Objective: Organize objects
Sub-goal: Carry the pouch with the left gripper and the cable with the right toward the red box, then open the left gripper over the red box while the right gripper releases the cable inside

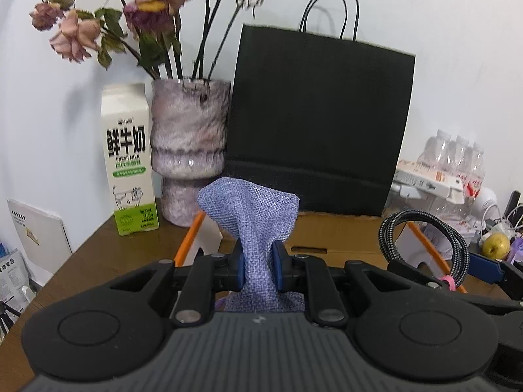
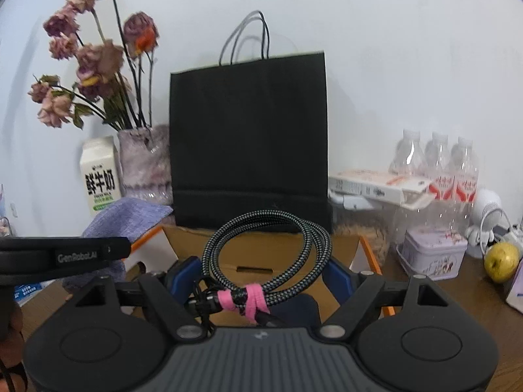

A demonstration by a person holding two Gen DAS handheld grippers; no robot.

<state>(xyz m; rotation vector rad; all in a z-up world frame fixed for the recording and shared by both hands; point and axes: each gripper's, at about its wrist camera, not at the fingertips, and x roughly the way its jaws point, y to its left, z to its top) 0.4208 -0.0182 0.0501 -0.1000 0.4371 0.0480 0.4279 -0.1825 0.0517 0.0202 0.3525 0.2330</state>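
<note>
Transport step: left gripper pinches a purple cloth pouch; right gripper clasps a coiled cable. Next: release both into the cardboard box just ahead.

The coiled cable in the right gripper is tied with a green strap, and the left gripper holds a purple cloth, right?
Not quite: the strap on the coiled cable is pink, as the right wrist view shows. The left gripper does hold the purple cloth.

Soft, even indoor light, nothing harsh. The white wall carries faint shadows. Heavy fisheye bending with dark corners, and the dried pink-purple roses look motion-smeared.
</note>
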